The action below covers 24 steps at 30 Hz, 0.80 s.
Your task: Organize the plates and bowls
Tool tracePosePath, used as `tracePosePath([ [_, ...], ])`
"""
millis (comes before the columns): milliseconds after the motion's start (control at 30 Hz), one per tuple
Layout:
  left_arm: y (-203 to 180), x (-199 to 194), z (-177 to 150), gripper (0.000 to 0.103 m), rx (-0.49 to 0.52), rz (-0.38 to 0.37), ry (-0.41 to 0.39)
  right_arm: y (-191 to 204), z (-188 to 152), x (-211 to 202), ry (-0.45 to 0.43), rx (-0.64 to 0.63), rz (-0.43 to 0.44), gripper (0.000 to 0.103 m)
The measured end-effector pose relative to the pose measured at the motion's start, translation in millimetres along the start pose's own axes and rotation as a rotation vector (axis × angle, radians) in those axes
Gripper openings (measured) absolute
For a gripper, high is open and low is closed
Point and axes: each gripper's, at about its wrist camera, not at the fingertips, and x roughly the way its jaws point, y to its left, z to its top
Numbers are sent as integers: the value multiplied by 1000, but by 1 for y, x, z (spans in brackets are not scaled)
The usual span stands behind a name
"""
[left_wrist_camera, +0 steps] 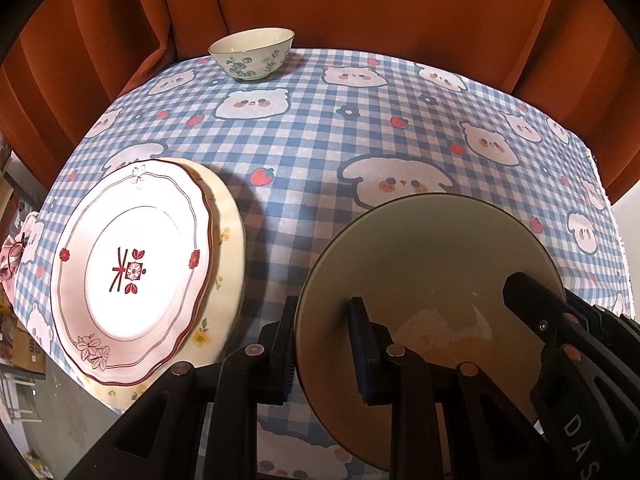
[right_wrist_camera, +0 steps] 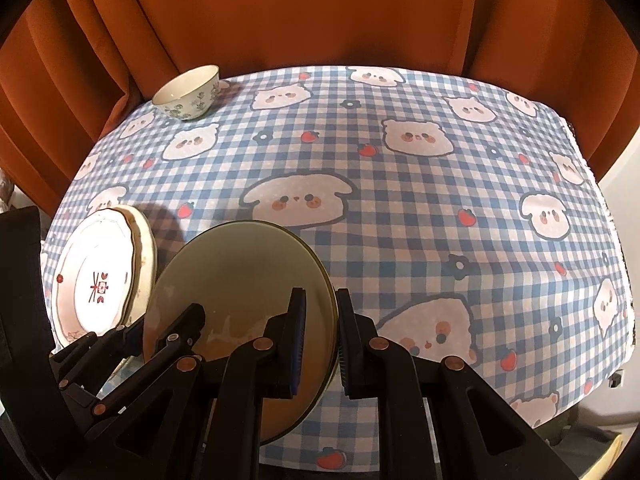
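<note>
Both my hand-held grippers clamp one green dish (left_wrist_camera: 432, 280) by its rim: the left hand-held gripper (left_wrist_camera: 324, 344) on its left edge, the right hand-held gripper (right_wrist_camera: 320, 344) on its right edge. I judge I should keep it level and carry it left onto the stacked plates (left_wrist_camera: 136, 268), releasing only when seated. Far off stands the small bowl (left_wrist_camera: 252, 54) on the surface (left_wrist_camera: 400, 128).

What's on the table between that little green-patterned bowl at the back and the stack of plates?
Nothing but checked tablecloth. In the left wrist view, the stretch from the small bowl down to the plate stack holds no dishes.
</note>
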Motion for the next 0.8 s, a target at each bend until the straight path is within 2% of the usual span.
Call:
tracePosePath([
  [167, -5, 1, 0, 22, 30, 31, -26, -5, -2, 4, 0, 12, 13, 18],
  [400, -7, 2, -1, 25, 67, 50, -42, -4, -7, 4, -45, 12, 7, 18],
  [567, -7, 0, -3, 39, 92, 14, -28, -2, -7, 4, -53, 21, -13, 19],
  [600, -7, -1, -3, 44, 101, 6, -30, -1, -8, 3, -52, 22, -15, 21],
  [633, -7, -1, -3, 55, 108, -3, -30, -1, -8, 4, -44, 27, -8, 24],
  [700, -7, -3, -3, 67, 120, -15, -38, -2, -9, 6, -31, 42, 8, 47],
  [767, -6, -5, -3, 69, 133, -30, -53, -2, -11, 5, -33, 61, 8, 60],
  [800, -5, -6, -3, 72, 139, -42, -58, -2, -12, 4, -41, 66, 1, 62],
])
